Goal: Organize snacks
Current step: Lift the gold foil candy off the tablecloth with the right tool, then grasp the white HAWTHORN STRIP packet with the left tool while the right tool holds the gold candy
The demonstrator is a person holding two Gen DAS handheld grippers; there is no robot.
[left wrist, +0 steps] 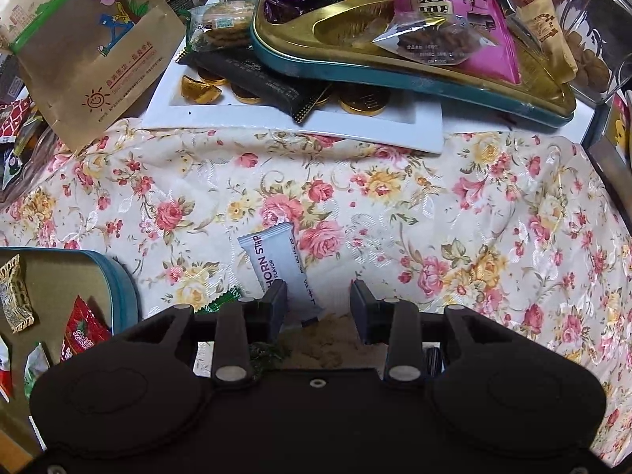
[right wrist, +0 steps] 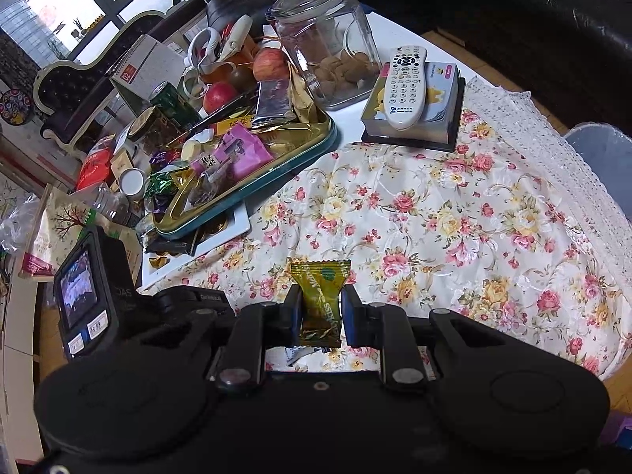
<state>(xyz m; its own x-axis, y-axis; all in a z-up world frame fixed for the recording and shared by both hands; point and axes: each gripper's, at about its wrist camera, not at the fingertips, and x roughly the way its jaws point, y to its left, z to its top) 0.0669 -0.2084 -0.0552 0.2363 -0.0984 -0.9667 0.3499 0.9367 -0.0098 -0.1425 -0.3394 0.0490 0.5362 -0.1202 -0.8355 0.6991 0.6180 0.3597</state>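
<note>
Right gripper (right wrist: 319, 308) clenched on gold-green foil candy (right wrist: 320, 296) for sorting; left gripper (left wrist: 319, 304) released, straddling pale-blue wrapped snack bar (left wrist: 278, 266) on floral worktop (left wrist: 434, 217).

Your left gripper (left wrist: 319, 301) and right gripper (right wrist: 319, 308) are matte black plastic: round housings, silver pivot pins, blue-backed pads bottom centre on the right.

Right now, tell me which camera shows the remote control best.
The right wrist view: the remote control lies whole on a box beside the glass jar. The left wrist view does not show it.
</note>
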